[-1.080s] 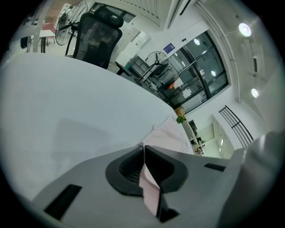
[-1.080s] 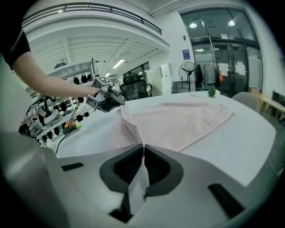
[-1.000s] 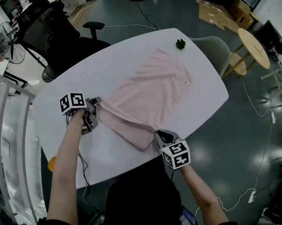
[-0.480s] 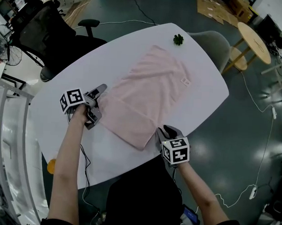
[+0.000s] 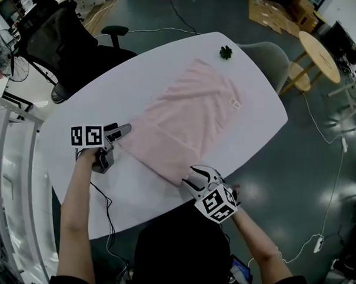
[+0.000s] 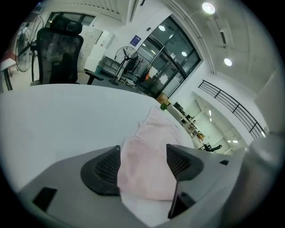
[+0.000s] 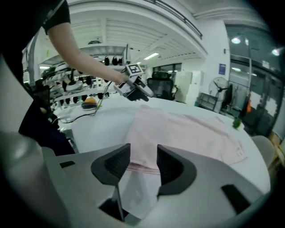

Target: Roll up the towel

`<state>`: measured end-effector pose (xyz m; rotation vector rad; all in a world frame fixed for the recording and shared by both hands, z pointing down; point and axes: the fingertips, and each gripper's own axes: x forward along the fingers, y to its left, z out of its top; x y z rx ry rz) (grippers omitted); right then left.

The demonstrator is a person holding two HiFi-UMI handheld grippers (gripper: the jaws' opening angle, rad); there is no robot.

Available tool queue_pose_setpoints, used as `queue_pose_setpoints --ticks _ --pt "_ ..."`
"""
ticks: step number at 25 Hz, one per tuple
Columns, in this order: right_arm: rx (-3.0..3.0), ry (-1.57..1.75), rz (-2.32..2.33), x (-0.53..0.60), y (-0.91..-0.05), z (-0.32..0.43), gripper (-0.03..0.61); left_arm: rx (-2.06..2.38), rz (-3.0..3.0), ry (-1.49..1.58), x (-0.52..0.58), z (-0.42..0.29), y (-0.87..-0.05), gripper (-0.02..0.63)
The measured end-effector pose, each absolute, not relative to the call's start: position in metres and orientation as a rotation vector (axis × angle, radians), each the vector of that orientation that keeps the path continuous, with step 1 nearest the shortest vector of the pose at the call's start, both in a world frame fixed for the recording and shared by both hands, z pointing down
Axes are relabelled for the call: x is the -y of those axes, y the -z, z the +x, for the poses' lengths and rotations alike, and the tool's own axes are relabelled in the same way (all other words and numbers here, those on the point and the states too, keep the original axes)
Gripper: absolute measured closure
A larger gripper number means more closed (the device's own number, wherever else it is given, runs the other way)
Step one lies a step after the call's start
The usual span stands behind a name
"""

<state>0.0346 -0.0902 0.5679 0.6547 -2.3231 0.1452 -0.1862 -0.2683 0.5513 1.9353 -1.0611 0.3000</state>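
Note:
A pale pink towel (image 5: 194, 110) lies spread across the white table (image 5: 140, 72), its near end folded over into a flat band (image 5: 160, 150). My left gripper (image 5: 121, 132) stands open at the band's left end; its jaws have just been opening and the fold (image 6: 151, 133) lies just beyond them, not pinched. At the band's right corner, near the table's front edge, my right gripper (image 5: 191, 179) is open too. Its jaws have also just been opening, with the towel's hem (image 7: 142, 167) in front of the gap. The left gripper (image 7: 136, 89) shows across the towel (image 7: 191, 129) in the right gripper view.
A small green plant (image 5: 226, 52) sits at the table's far edge beyond the towel. A black office chair (image 5: 59, 39) stands at the left, a grey chair (image 5: 267, 57) and a round wooden table (image 5: 321, 56) at the right. Cables run over the dark floor.
Both grippers have let go of the folded towel edge and opened. The fold has dropped flat. The left gripper has rolled and drawn back left; the right has pulled back toward the person.

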Motion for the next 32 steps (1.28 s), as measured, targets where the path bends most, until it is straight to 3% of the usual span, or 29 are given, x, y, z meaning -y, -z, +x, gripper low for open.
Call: queue_pose_setpoints --ticks 2,4,8,13,19,21,32 --pt "2.299 -0.126 0.545 0.077 -0.578 0.022 0.38 1.119 1.902 -0.367 0.259 -0.206 -0.564 0.281" --pt "2.259 -0.11 0.479 0.07 -0.591 0.014 0.38 1.181 1.845 -0.423 0.25 -0.225 -0.578 0.344" --pt "2.177 -0.057 0.424 0.06 -0.613 0.008 0.412 1.252 1.7 -0.327 0.241 -0.248 -0.592 0.296" --pt "2.123 0.013 0.478 0.046 -0.622 0.009 0.462 1.217 1.62 -0.184 0.241 -0.24 -0.596 0.299" --pt "2.089 0.056 0.571 0.042 -0.623 0.011 0.491 1.192 1.644 -0.351 0.242 -0.22 -0.614 0.432" --pt "2.083 0.062 0.584 0.041 -0.623 0.011 0.497 1.22 1.643 -0.416 0.243 -0.218 -0.618 0.537" --pt "2.146 0.064 0.6 0.036 -0.577 0.004 0.537 1.226 1.686 -0.418 0.24 -0.226 -0.59 0.568"
